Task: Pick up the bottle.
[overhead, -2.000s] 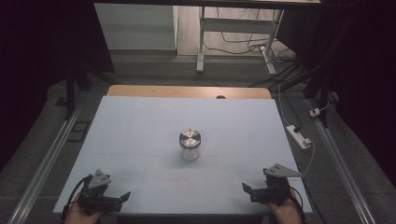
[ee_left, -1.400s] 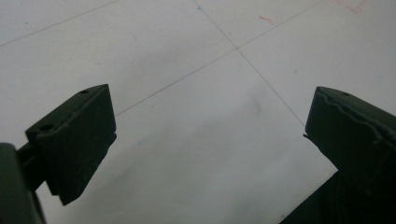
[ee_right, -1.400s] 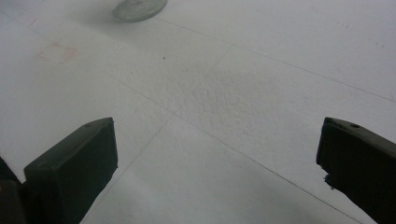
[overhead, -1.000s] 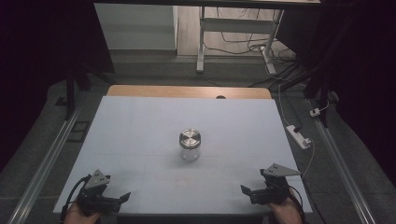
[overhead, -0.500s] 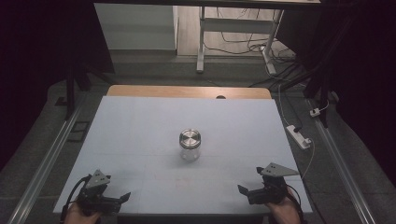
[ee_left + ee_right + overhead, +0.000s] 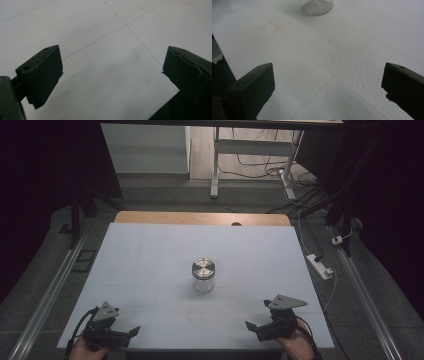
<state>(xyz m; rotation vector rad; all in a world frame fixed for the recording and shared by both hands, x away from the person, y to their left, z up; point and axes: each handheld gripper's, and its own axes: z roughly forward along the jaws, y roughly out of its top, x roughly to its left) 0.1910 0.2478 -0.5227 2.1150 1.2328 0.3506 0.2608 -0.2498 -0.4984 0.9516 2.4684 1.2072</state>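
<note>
A: High view, where's the jar [image 6: 203, 275]?

B: Mid table [image 6: 150, 255], upright, metal lid on. Left gripper [image 6: 131, 332] at near-left corner, right gripper [image 6: 251, 327] at near-right; both well apart from it.

A: Left gripper view?

B: Jaws wide open, nothing btwn them, just bare table surface.

A: Right gripper view?

B: Jaws wide open too, empty. Jar base [image 6: 317, 6] at top edge, far ahead of the jaws.

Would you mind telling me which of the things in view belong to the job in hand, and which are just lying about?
In the job:
- glass jar with its metal lid, mid-table
- left gripper, jaws open, near edge
- right gripper, jaws open, near edge

Lying about:
- power strip on the floor, right of the table
- cables on the floor beyond
</note>
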